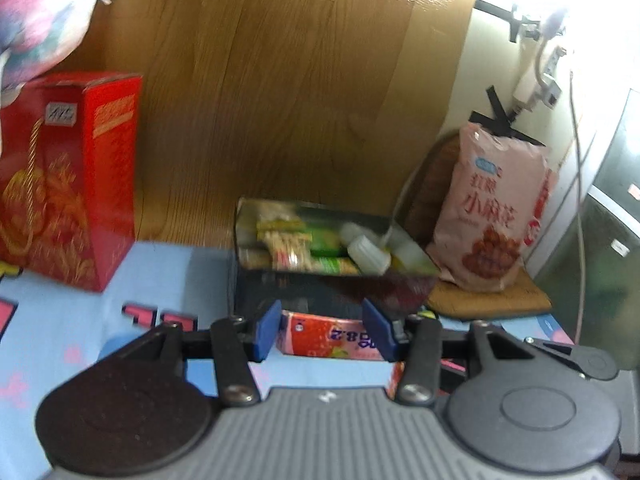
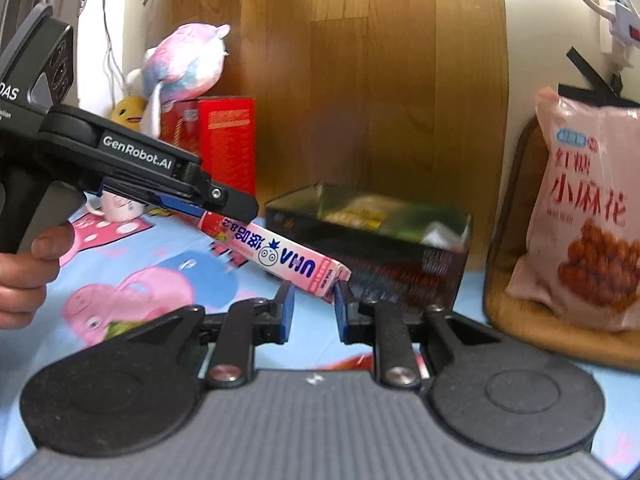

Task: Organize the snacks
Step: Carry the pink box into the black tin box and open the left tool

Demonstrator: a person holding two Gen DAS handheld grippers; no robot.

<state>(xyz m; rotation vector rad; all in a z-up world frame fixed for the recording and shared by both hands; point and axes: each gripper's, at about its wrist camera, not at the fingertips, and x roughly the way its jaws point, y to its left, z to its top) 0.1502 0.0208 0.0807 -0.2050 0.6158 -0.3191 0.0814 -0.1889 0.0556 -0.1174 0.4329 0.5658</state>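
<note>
**Carton held by one end, with a slip or a snag at the box rim the main risks**

The pink carton [image 2: 276,254] is pinched at one end between the pads of the left tool [image 1: 326,330], and it is carried in the air, tilted, with its free end lowest. In the right wrist view that free end hangs just in front of the right tool [image 2: 314,306], whose fingers are spread with nothing between them; whether they touch the carton cannot be told.

The dark box [image 1: 320,240] sits just beyond the carton on the blue cartoon sheet [image 2: 160,280] and is already crowded with noodle packets [image 1: 288,246] and small white bottles [image 1: 366,254].

A grip this near the end leaves most of the carton's length unsupported. It is judged that the carton could pivot between the pads or slide out if it is swung quickly. The lowered end could also be caught on the near wall of the box, and the box could be pushed along the sheet. Little free room is seen inside, so the carton might be left resting on the bottles and could roll off. If the right tool were closed on the free end, the carton could be crushed or twisted. The pink snack bag [image 2: 584,208] leans just beside the box and could be tipped by a wide swing.
</note>
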